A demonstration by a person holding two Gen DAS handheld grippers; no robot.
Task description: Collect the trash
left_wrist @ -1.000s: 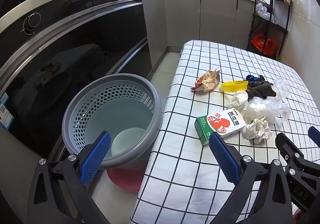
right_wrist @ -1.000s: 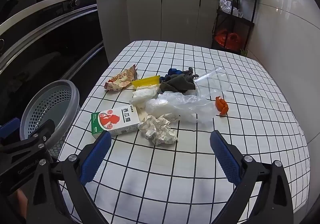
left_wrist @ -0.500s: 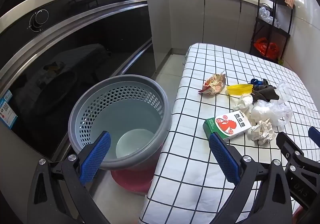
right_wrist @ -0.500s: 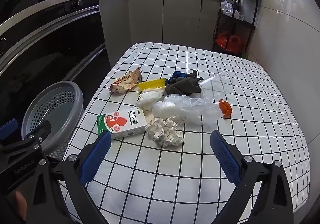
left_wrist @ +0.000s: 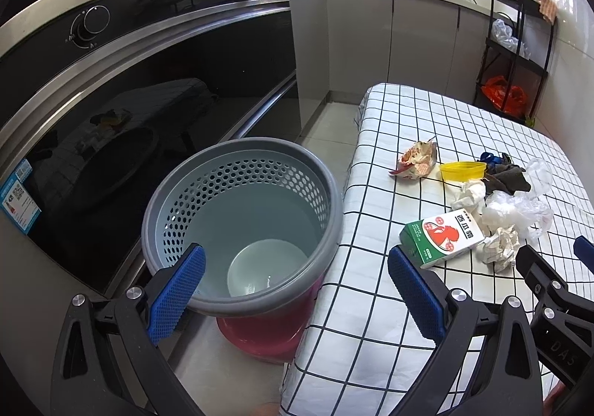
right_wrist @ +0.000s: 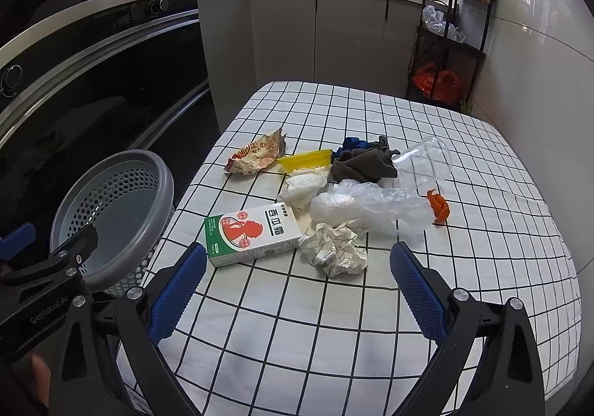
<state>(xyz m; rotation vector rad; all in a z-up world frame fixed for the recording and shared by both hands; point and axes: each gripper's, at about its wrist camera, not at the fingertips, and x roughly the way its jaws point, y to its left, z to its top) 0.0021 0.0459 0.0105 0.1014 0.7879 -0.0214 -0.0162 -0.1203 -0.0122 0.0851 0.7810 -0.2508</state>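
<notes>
A pile of trash lies on the checked table (right_wrist: 297,334): a green and white box (right_wrist: 252,234) (left_wrist: 441,236), a crumpled paper ball (right_wrist: 336,249), a clear plastic bag (right_wrist: 367,206), a white tissue (right_wrist: 304,185), a snack wrapper (right_wrist: 256,154), a yellow lid (right_wrist: 306,159), a dark cloth (right_wrist: 362,163), a clear cup (right_wrist: 425,163) and an orange scrap (right_wrist: 438,206). A grey perforated bin (left_wrist: 241,226) (right_wrist: 115,208) stands left of the table. My left gripper (left_wrist: 297,286) is open and empty over the bin's near rim. My right gripper (right_wrist: 297,286) is open and empty, short of the box and paper ball.
A black oven front (left_wrist: 130,100) runs along the left. Grey cabinets (right_wrist: 315,33) stand behind the table, and a black rack (right_wrist: 453,37) with bags is at the back right. A white tiled wall (right_wrist: 538,89) borders the table's right side. The bin sits on a red base (left_wrist: 267,334).
Both grippers have drawn back and up a little, so the bin and the trash pile sit slightly farther away. Both stay open and nothing on the table has moved.
</notes>
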